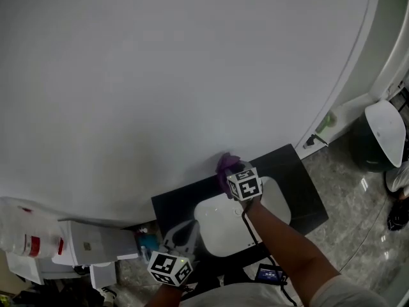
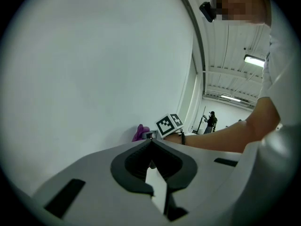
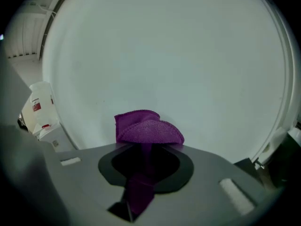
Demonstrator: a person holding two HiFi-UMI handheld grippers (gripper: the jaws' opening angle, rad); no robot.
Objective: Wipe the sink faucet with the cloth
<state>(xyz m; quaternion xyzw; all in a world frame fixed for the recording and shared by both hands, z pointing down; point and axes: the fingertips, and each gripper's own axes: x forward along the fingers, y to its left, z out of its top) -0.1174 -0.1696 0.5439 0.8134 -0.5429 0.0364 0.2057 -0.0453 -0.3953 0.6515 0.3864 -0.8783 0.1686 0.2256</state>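
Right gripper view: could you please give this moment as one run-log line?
right gripper: shut on cloth | cloth: purple, raised over back edge of sink | left gripper: shut, empty, held low

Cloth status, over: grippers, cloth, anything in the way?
Right gripper shut on purple cloth, close to the white wall behind the sink. Left gripper shut, empty, low. Faucet not clearly seen; no obstacle seen.

Overhead plus two close; shared cloth (image 1: 227, 166)

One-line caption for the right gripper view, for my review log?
Right gripper shut on a folded purple cloth, held up against a plain white surface.
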